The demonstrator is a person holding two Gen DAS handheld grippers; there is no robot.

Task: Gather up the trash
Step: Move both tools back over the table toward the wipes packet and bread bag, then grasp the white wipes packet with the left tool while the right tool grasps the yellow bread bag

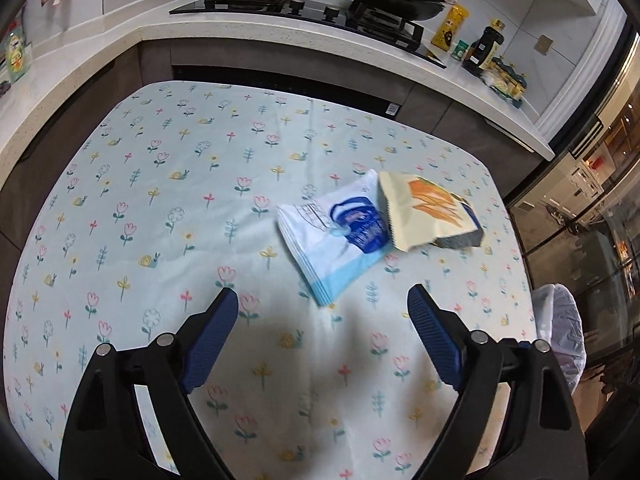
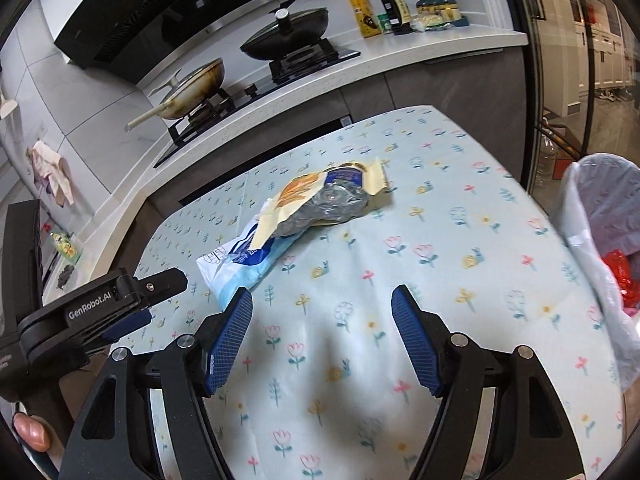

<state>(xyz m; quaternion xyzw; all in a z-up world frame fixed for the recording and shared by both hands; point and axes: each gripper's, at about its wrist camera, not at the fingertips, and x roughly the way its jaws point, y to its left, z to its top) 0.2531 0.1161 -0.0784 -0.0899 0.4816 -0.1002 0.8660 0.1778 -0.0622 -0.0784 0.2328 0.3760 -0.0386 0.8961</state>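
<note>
Both tools gape empty: left tool (image 1: pixel 322 300) sits just near of the blue-white wrapper (image 1: pixel 340 236), its long axis running near-to-far; right tool (image 2: pixel 322 300) trails farther off

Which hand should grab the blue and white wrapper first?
Probably the left. The left tool is open, with the blue and white plastic wrapper just beyond its tips. From the open right tool the wrapper lies off to one side.
</note>
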